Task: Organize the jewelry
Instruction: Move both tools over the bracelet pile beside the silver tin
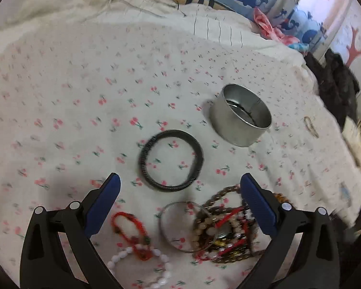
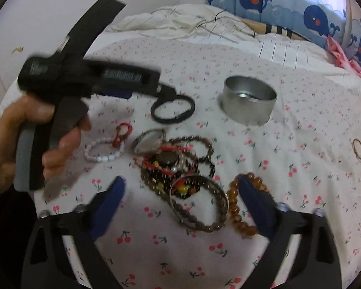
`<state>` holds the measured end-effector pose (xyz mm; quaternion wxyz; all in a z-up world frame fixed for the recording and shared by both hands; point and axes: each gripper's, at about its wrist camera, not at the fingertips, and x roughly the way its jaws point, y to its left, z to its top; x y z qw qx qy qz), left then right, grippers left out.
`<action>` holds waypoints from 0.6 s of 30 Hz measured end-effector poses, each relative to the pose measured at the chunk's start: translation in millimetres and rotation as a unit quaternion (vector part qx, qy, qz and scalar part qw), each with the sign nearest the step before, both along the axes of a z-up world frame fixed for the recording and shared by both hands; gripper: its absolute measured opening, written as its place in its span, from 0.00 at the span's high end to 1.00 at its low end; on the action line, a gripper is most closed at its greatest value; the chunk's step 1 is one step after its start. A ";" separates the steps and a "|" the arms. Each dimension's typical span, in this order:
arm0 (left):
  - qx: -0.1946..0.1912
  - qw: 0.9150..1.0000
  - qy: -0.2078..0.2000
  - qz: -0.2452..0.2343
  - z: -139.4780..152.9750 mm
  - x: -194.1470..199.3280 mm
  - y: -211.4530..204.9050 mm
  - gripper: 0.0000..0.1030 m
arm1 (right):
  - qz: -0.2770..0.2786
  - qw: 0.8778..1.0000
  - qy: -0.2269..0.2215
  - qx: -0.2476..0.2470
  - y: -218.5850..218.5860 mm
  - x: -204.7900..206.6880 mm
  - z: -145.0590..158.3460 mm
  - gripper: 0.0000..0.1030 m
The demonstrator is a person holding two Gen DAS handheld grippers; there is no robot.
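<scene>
My left gripper (image 1: 180,180) spread wide, nothing between pads, hovering over bed (image 1: 72,96). Black bangle (image 1: 170,160) at 12 o'clock just beyond tips; metal tin (image 1: 240,118) at 1 o'clock. My right gripper (image 2: 181,185) wide too, empty, above bracelet pile (image 2: 178,166); amber bead bracelet (image 2: 238,207) by right pad.

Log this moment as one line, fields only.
left gripper: open, empty, above black bangle | right gripper: open, empty, above bracelet pile | tin: upright, no jewelry seen inside
</scene>
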<state>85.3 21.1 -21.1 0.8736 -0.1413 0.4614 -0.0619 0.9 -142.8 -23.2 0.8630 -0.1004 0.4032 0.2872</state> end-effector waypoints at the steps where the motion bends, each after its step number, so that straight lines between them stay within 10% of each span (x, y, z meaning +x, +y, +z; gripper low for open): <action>1: -0.008 1.000 -0.003 0.004 0.1 1.6 -0.7 0.07 | 0.001 1.000 0.006 -0.004 0.4 1.0 -2.7 0.30; 9: 0.050 0.998 -0.038 0.001 2.0 11.5 -17.6 0.07 | 0.006 1.000 0.026 0.004 2.0 4.9 -10.4 0.42; 18: 0.051 0.998 0.018 0.015 -22.8 18.8 -14.6 0.07 | 0.003 0.999 0.049 0.009 2.4 12.9 -20.5 0.67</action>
